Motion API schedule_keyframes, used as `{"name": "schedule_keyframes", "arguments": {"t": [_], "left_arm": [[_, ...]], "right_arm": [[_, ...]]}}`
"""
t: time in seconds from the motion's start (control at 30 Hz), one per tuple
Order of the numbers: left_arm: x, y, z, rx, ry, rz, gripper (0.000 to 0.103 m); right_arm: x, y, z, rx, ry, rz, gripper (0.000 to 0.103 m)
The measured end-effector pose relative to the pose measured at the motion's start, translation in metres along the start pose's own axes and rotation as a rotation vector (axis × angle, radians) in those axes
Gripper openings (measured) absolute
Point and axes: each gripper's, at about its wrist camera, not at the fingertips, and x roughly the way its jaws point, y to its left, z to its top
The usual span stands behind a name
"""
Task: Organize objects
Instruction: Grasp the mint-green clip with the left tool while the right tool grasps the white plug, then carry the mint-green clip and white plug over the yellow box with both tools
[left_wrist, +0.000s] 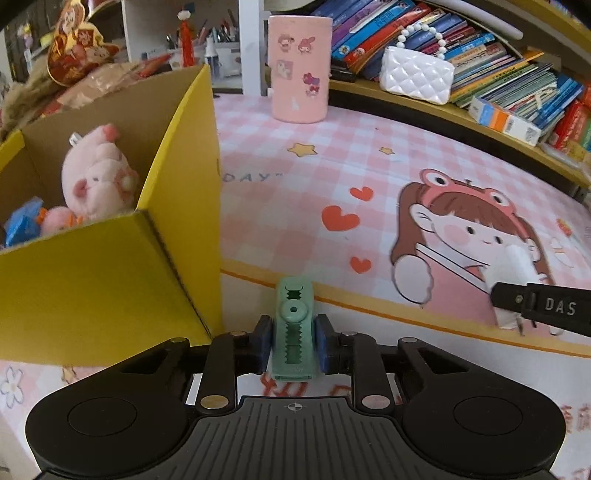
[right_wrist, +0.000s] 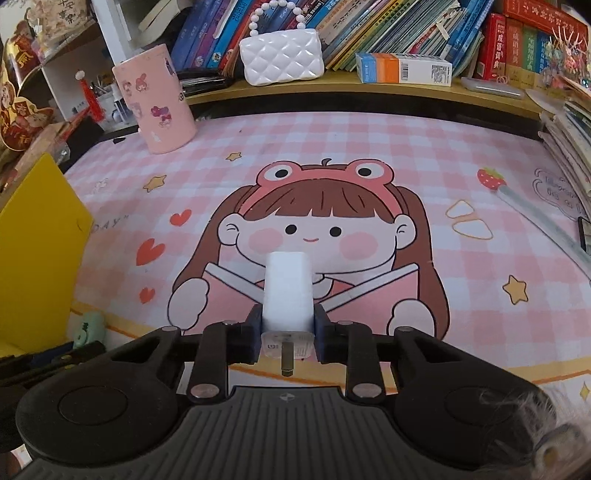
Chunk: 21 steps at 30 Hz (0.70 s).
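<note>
Fingers of left gripper (left_wrist: 294, 343) clamped on green toothed clip (left_wrist: 294, 325), held just right of yellow cardboard box (left_wrist: 110, 280). Right gripper (right_wrist: 287, 332) fingers pinch white plug adapter (right_wrist: 287, 295) above cartoon desk mat (right_wrist: 480, 184) on tabletop. Likely step — drop both into box beside pink pig plush (left_wrist: 96, 173). Lift clip clear of near right wall before moving left; release low over toys. Keep right gripper back until left is out — the two could collide.

- A pink stickered canister (right_wrist: 155, 98) stood on the cartoon desk mat (right_wrist: 369, 140).
- A white quilted purse (right_wrist: 282, 55) sat before slanted books (right_wrist: 388, 29) on the shelf.
</note>
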Motion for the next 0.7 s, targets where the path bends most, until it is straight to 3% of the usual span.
{"name": "schedule_keyframes", "arguments": {"t": [0.37, 0.7], "left_arm": [[-0.066, 0.019, -0.02, 0.005, -0.042, -0.152, 0.023], [-0.109, 0.07, -0.055, 0.013, -0.032, -0.185, 0.023]], "right_arm": [[-0.068, 0.013, -0.034, 0.009, -0.009, 0.029, 0.025], [-0.111, 0.068, -0.085, -0.05, 0.017, 0.063, 0.025]]}}
